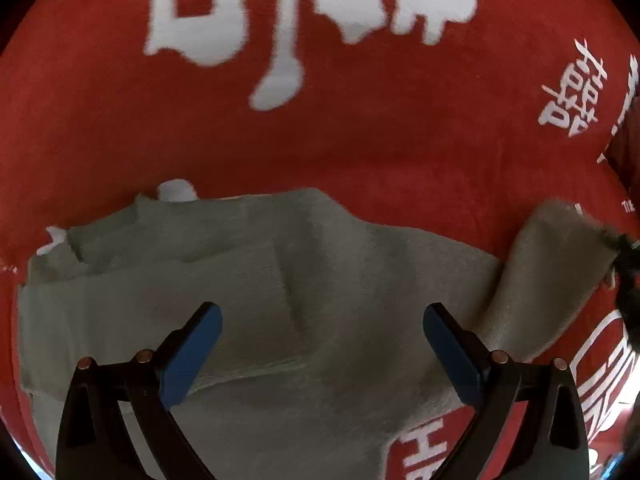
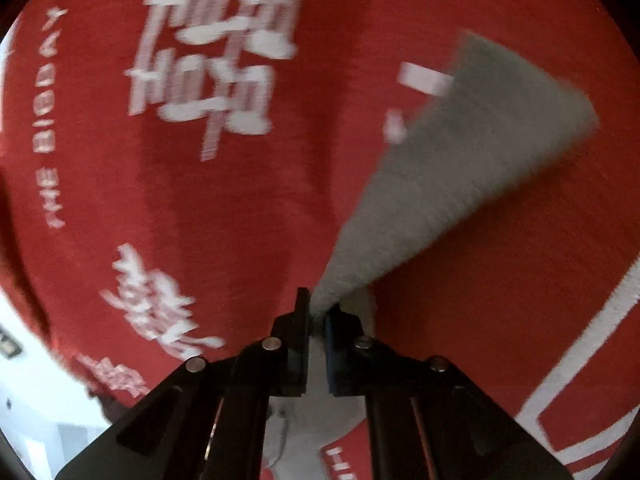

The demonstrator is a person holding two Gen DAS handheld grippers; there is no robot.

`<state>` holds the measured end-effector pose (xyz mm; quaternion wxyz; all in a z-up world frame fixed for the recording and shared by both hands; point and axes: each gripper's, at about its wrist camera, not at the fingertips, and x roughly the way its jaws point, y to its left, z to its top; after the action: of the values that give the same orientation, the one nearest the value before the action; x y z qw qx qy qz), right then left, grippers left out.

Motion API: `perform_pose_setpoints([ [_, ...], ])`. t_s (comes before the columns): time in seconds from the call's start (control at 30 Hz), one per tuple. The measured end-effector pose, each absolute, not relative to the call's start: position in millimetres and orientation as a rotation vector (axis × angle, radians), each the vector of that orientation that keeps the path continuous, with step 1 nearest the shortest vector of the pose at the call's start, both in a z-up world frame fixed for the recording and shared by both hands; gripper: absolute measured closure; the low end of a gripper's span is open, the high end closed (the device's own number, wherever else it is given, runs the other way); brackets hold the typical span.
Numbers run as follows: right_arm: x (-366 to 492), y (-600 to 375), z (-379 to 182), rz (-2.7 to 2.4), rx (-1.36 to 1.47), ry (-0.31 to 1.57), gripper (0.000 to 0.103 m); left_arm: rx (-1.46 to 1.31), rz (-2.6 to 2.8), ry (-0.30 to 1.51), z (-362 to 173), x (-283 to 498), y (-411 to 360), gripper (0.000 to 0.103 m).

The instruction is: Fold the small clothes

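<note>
On a red cloth (image 1: 360, 152) printed with large white characters and lettering lies a small grey-green garment (image 1: 280, 280), spread out but rumpled, with a few creases and a folded-over edge along its upper left. It fills the lower half of the left wrist view and reaches from the left border to a loose flap at the right that rises off the cloth.

Over the garment hangs the left gripper (image 1: 322, 350), pointing steeply down. Its jaws stand wide apart, and the blue pads (image 1: 190, 360) face each other across the fabric with nothing pinched between them. Whether the tips touch the cloth below them cannot be told.

At the far right edge of that view a dark shape meets the end of the lifted flap; it is too blurred to make out clearly.

From the right wrist view, the right gripper (image 2: 316, 316) is closed tight on the garment (image 2: 460, 152). A narrow bunch of fabric sits squeezed between the black finger and the blue pad (image 2: 331, 344), and from there the cloth fans out up and to the right in a widening wedge that stands clear of the red cloth (image 2: 220, 200). That view is smeared, so the white print around it reads only in part.

Beyond the edge of the red cloth at the lower left, a pale floor (image 2: 36, 368) shows.
</note>
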<state>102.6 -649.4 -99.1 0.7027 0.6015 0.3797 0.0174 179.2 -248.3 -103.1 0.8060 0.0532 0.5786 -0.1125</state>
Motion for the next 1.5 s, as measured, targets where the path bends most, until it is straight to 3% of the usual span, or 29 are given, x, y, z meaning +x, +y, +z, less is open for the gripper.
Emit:
perform_pose_setpoints([
  [0.2,116.2,-617.9,-50.7,0.218,1.315,0.752,0.096,0.171,-0.318,1.321,-132.8,159.5,-276.3,0.002],
  [0.3,131.8,-587.6,-28.2,0.287,1.25,0.765,0.096,0.254,-0.357,1.271,-126.7,144.0,-282.8,0.002],
  [0.43,147.0,-542.2,6.8,0.372,1.112,0.789,0.096,0.097,-0.364,1.215,-91.1,140.1,-235.6,0.002],
  [0.67,172.9,-426.5,43.9,0.514,0.847,0.848,0.096,0.059,-0.23,1.11,-48.3,134.0,-108.0,0.002],
  [0.8,185.6,-334.4,25.0,0.574,0.636,0.966,0.096,0.058,-0.122,1.11,-50.1,130.1,-36.2,0.002],
  [1.0,178.8,-204.5,-60.9,0.609,0.246,1.236,0.095,0.043,0.032,1.178,-77.3,122.7,62.1,0.002],
  [1.1,168.5,-175.0,-98.4,0.575,0.13,1.361,0.087,0.015,0.075,1.236,-102.9,118.3,83.2,0.002],
  [1.17,164.1,-177.4,-95.4,0.56,0.18,1.333,0.077,-0.026,0.09,1.304,-123.0,114.0,91.3,0.002],
  [1.23,164.6,-189.6,-92.6,0.543,0.305,1.344,0.055,-0.027,0.086,1.299,-128.4,110.6,89.7,0.002],
  [1.5,188.8,-256.7,-100.1,0.267,0.76,1.277,0.054,-0.047,0.052,1.303,-124.6,111.0,97.4,0.002],
])
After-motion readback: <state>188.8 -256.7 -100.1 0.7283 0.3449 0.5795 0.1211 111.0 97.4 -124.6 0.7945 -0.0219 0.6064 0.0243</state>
